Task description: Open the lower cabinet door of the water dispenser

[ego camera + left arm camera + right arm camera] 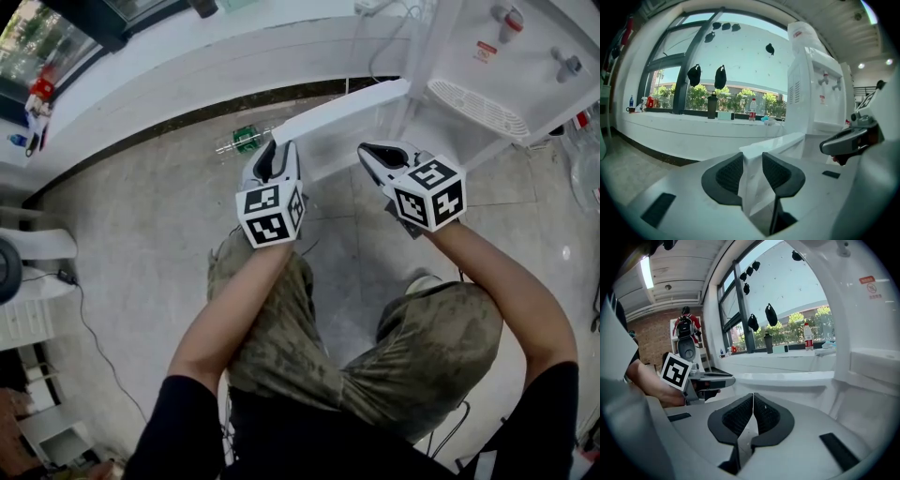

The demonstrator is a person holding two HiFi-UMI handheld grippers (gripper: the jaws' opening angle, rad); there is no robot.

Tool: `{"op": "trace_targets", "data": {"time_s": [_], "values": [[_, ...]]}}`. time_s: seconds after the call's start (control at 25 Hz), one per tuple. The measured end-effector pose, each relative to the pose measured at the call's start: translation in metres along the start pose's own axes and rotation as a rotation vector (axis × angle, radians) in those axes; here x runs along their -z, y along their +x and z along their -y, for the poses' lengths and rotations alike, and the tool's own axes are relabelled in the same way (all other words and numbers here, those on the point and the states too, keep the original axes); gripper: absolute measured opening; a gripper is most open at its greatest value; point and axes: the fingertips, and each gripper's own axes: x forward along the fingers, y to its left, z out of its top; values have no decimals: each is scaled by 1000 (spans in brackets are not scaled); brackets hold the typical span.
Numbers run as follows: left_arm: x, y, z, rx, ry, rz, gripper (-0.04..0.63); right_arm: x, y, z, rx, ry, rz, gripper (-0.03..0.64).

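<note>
The left gripper (274,152) (752,161) was clamped on the free edge of the plain white, smooth-faced lower cabinet door (347,108) (780,142). Its ribbed black pads (729,173) pressed the slab from both sides. The door stood swung out from the foot of the white plastic water dispenser (469,56) (811,93), over the glossy grey floor tiles (141,234).

The right gripper (375,155) (753,405) hung just beside the door with its jaws shut together and nothing between them. Each gripper carried a cube of black-and-white square markers (270,214).

The dispenser's front bore a small red-and-white sticker (485,49) (868,284); its print was too small to read. Below it lay a slotted white drip tray (478,108), with a red tap (506,19) and a grey tap (567,66) above.

On the white window sill (684,123) stood a clear bottle with a red label (752,109) (808,342), its wording illegible, and a dark flask (712,104).
</note>
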Motion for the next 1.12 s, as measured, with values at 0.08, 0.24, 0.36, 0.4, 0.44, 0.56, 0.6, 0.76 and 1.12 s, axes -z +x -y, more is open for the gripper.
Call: {"op": "trace_targets", "data": {"time_s": [0.08, 0.24, 0.36, 0.4, 0.44, 0.56, 0.6, 0.76, 1.12], "values": [[-4, -5, 1, 5, -11, 10, 139, 0, -3, 5, 6, 15, 12, 2], [-14, -19, 14, 40, -35, 45, 155, 2, -11, 19, 31, 52, 25, 2], [-20, -25, 40, 118, -42, 68, 158, 0, -20, 26, 63, 44, 39, 3], [-22, -24, 52, 156, -44, 70, 158, -1, -24, 29, 83, 30, 44, 3], [-24, -22, 65, 195, -42, 71, 166, 0, -29, 33, 104, 16, 46, 2], [-30, -14, 100, 283, 7, 83, 183, 6, -41, 46, 148, 21, 52, 2], [-32, -11, 111, 304, 29, 93, 183, 8, -46, 50, 159, 36, 59, 2], [-23, -1, 155, 436, 52, 55, 122, 13, -54, 67, 187, 70, 106, 2], [-30, 15, 173, 579, 46, -59, 8, 17, -31, 59, 154, 96, 161, 2]]}}
